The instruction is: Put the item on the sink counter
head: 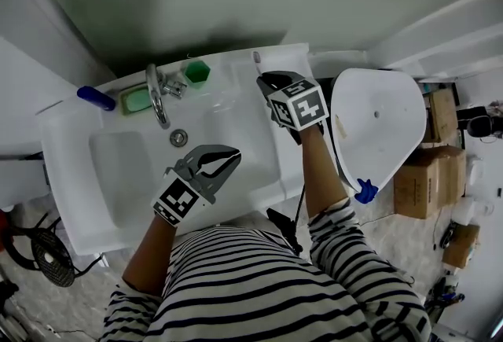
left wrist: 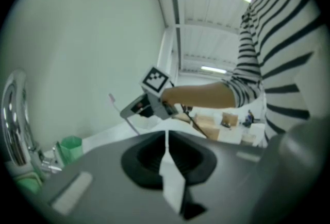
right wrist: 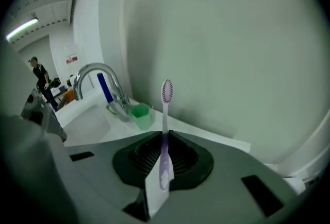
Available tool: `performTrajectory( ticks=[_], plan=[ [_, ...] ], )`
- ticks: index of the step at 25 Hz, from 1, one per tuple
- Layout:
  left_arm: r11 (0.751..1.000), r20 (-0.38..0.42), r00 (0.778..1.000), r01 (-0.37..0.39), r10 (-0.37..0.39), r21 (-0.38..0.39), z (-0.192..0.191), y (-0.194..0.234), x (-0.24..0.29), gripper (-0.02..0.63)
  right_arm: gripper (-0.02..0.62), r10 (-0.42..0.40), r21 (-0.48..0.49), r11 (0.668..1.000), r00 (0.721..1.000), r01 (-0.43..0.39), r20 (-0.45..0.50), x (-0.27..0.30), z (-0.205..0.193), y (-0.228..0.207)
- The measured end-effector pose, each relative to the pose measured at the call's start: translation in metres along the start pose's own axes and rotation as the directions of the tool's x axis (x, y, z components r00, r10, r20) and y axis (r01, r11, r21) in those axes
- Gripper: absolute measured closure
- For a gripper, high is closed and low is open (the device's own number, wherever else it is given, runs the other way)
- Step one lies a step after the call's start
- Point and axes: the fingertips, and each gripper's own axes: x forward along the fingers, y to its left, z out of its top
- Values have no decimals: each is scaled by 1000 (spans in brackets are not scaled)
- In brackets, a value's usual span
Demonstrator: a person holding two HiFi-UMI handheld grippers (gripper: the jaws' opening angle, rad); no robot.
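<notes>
Right tongs (right wrist: 165,135) are clamped on the purple handle of a toothbrush (right wrist: 165,109). The brush stands upright between them, bristle head on top, held in the air above the back right corner of the white sink table (head: 236,69). Left tongs (left wrist: 166,140) are pressed together with nothing between them, hovering over the front of the basin (head: 134,175). A green cup (head: 196,71) sits on the table just beside the chrome faucet (head: 158,97).
</notes>
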Motion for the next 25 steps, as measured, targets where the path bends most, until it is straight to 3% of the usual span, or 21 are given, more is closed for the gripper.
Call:
performTrajectory(
  ticks=[5, 12, 20, 25],
  plan=[
    [1000, -4, 1000, -21, 21, 2, 0, 2, -11, 588, 554, 51, 30, 998, 978, -58, 203, -8, 56, 22],
    [998, -9, 998, -64, 64, -2, -2, 9, -30, 588, 554, 86, 77, 988, 900, -131, 428, -2, 106, 49],
    [994, -12, 994, -107, 107, -14, -6, 19, -51, 588, 554, 67, 145, 975, 848, -168, 525, 27, 120, 62],
    [992, -8, 992, -124, 123, -26, -8, 23, -57, 588, 554, 46, 150, 977, 842, -149, 538, 48, 119, 67]
  ],
)
